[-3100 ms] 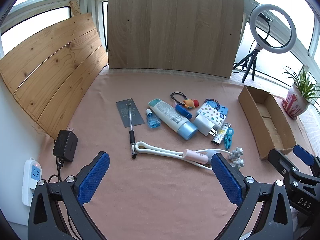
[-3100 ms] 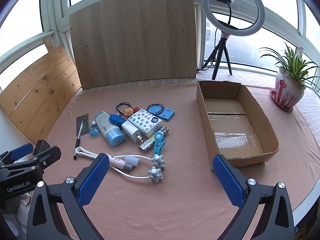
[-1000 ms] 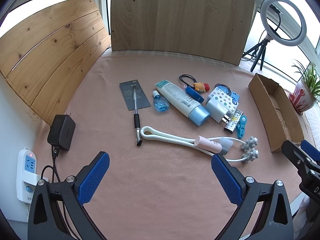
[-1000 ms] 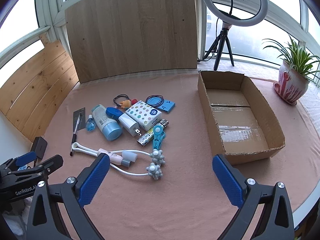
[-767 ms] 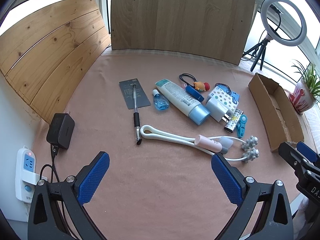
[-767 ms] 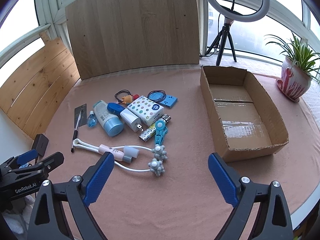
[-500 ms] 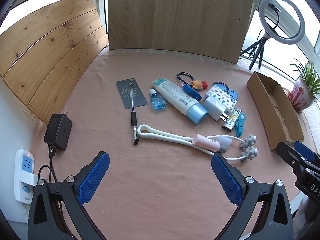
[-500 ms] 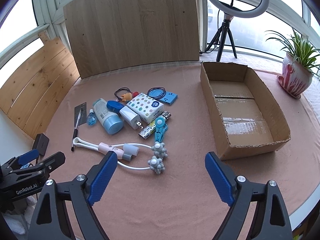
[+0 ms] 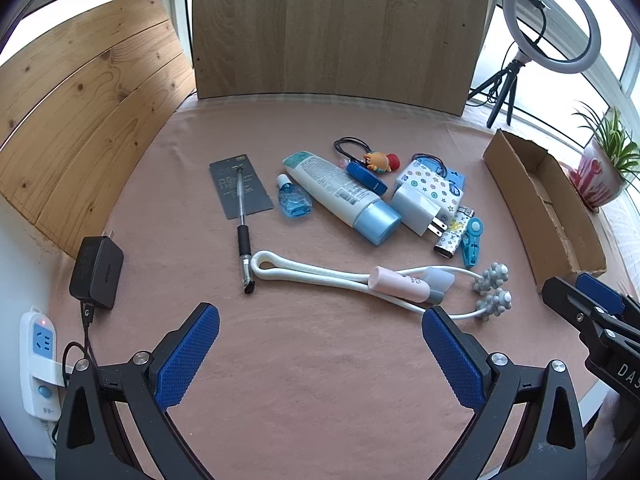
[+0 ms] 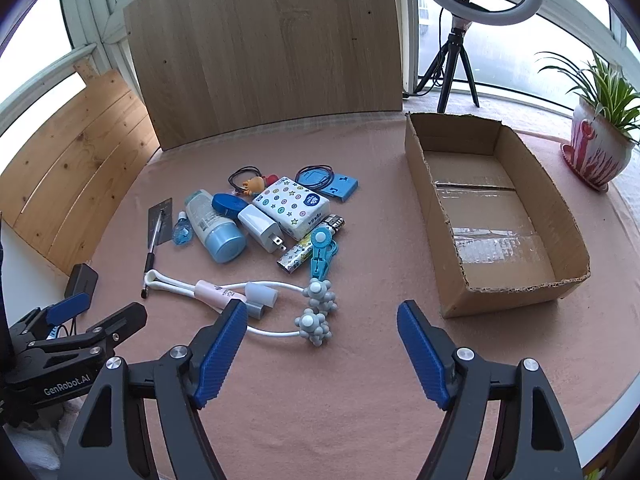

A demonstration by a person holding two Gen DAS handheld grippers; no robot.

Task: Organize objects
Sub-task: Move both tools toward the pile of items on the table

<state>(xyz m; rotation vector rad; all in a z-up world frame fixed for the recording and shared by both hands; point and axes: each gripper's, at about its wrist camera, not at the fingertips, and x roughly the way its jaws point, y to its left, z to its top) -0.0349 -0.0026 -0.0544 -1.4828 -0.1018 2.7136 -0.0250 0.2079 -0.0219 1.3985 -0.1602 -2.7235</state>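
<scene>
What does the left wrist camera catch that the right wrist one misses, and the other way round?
Only the left view shows the white power strip at the table's edge. Only the right view shows the bare floor of the cardboard box. Both show the clutter pile, including the blue-capped tube, the ring light, the potted plant, and both claws open and empty.

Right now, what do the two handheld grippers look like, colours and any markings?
Both are black frames with silver bolts and two fingers faced with ribbed blue pads. The left gripper has "GenRobot.AI" in white on its side, readable in the right wrist view. The right gripper shows white letters "DAS", cut off at the frame edge.
</scene>
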